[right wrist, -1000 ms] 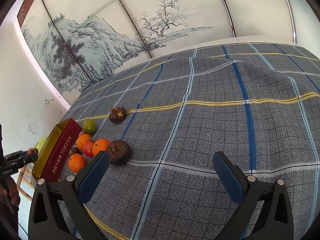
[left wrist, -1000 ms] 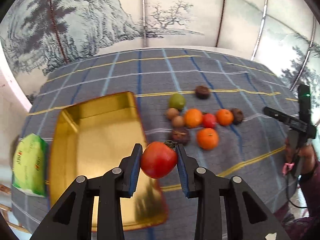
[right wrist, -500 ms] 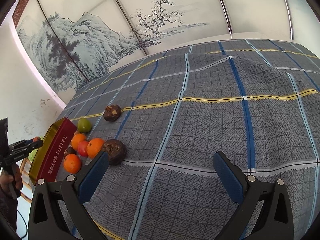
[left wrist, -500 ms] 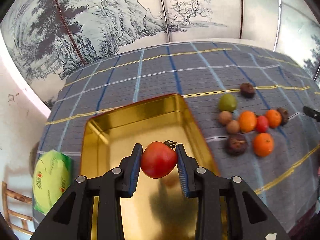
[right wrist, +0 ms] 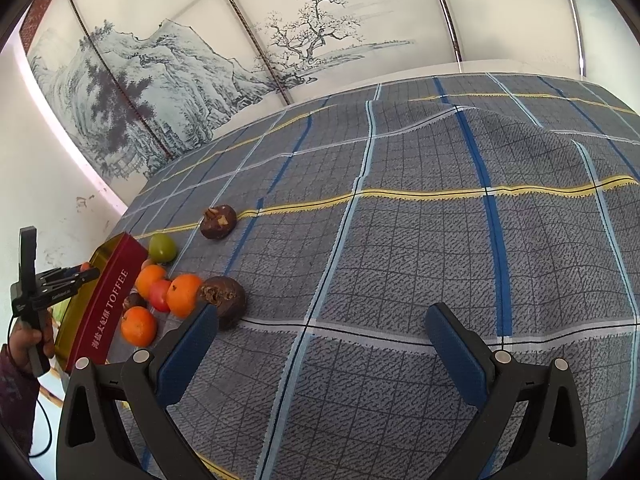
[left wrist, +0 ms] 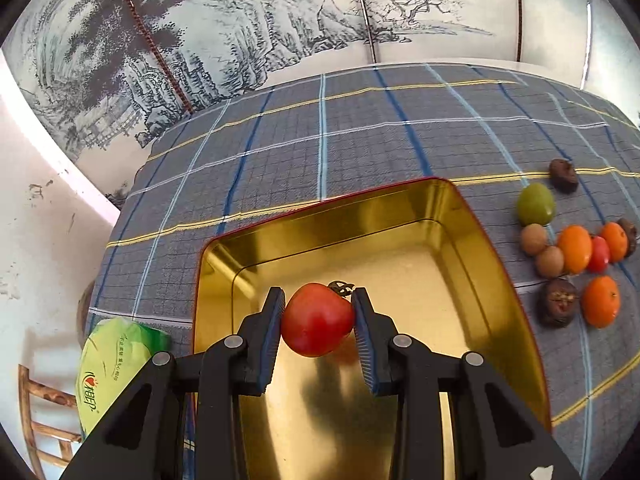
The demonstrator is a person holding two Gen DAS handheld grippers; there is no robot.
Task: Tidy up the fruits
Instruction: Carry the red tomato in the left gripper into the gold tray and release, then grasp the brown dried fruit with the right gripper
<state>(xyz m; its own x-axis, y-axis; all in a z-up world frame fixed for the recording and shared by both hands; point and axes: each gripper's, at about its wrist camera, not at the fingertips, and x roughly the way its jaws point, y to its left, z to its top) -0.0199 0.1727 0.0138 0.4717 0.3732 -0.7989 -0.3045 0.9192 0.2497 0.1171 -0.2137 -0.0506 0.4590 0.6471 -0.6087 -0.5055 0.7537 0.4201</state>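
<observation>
My left gripper (left wrist: 318, 322) is shut on a red tomato (left wrist: 318, 320) and holds it above the gold inside of the open tin (left wrist: 420, 248). The tin's red TOFFEE wall (right wrist: 110, 304) shows in the right wrist view, with the left gripper (right wrist: 86, 274) over it. To the tin's right lie several fruits: a green one (left wrist: 536, 204), oranges (left wrist: 574, 248), a small red one (left wrist: 599, 254), brown round ones (left wrist: 534, 239) and dark ones (left wrist: 557, 307). My right gripper (right wrist: 320, 344) is open and empty above the cloth, near a dark fruit (right wrist: 224, 300).
A grey checked tablecloth (right wrist: 440, 240) covers the table. A green packet (left wrist: 116, 364) lies at the table's left edge by a wooden chair (left wrist: 40, 420). A painted screen (left wrist: 240, 32) stands behind the table.
My left gripper has carried the tomato leftward, from the tin's right edge to over its middle. The right gripper has shifted only slightly and stays open.
</observation>
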